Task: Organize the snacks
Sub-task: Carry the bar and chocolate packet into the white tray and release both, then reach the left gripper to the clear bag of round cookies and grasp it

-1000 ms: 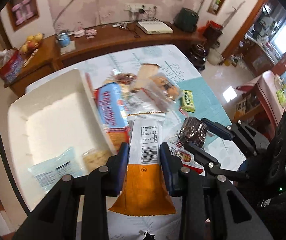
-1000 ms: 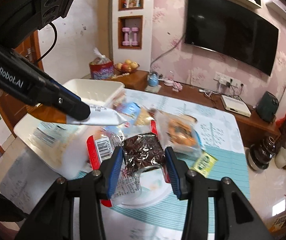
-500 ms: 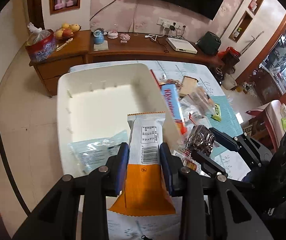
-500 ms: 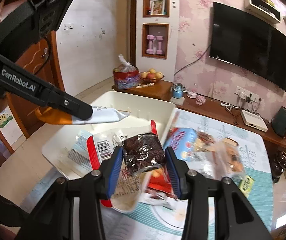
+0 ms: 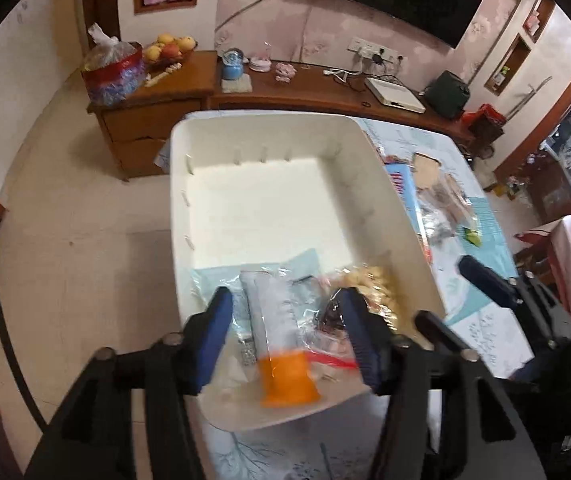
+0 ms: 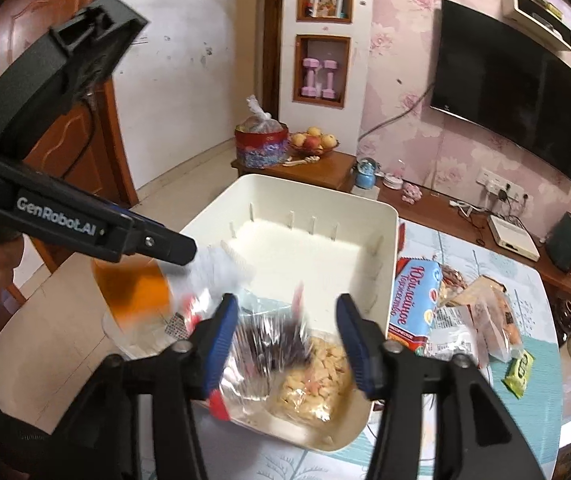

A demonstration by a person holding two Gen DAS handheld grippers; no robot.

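Note:
A white bin point(image 5: 269, 132) point(image 6: 317, 204) stands on the table's left end. My left gripper point(image 5: 285, 332) is open above its near end; the white-and-orange packet point(image 5: 281, 344) lies blurred between its fingers, falling into the bin. My right gripper point(image 6: 285, 336) is open too; the dark foil snack point(image 6: 269, 340) with a red-edged clear wrapper drops below it, blurred, onto a bag of pale crackers point(image 6: 309, 380) in the bin. A light-blue packet point(image 5: 221, 280) lies in the bin. The left gripper also shows in the right wrist view point(image 6: 157, 248).
More snacks lie on the table right of the bin: a blue biscuit pack point(image 6: 413, 300), clear-wrapped pastries point(image 6: 489, 312) and a green bar point(image 6: 519, 372). A wooden sideboard point(image 5: 157, 96) with fruit and a red bag stands behind.
Both grippers moved left over the bin and opened. The orange packet and the foil snack have left the jaws and are falling into the bin.

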